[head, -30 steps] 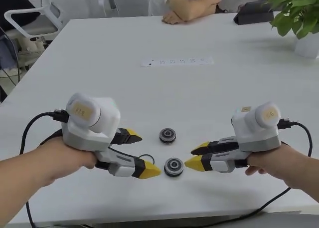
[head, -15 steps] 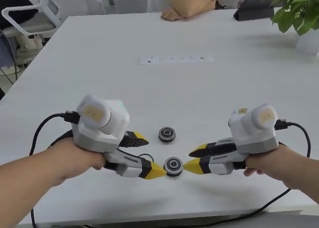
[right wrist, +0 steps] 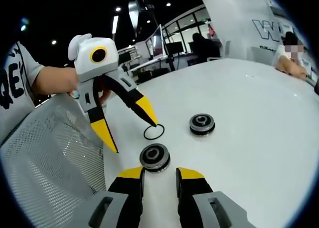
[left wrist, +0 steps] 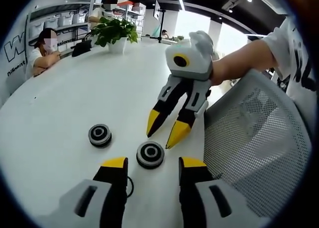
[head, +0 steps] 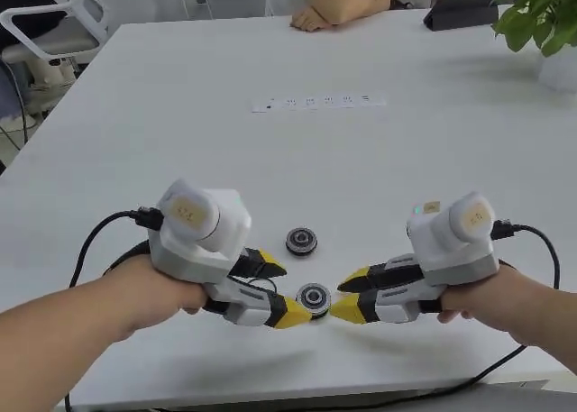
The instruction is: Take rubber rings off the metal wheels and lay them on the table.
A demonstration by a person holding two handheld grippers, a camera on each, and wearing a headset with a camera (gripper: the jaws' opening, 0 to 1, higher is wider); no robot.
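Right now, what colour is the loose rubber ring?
The thin rubber ring is black; right gripper view.

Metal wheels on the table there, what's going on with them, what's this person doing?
A person holds a gripper in each hand over a white table. The left gripper and the right gripper are both open and point at the nearer metal wheel from opposite sides, their tips close to it, and neither grips it. The farther wheel sits untouched. One loose rubber ring lies on the table by the left gripper's tip.
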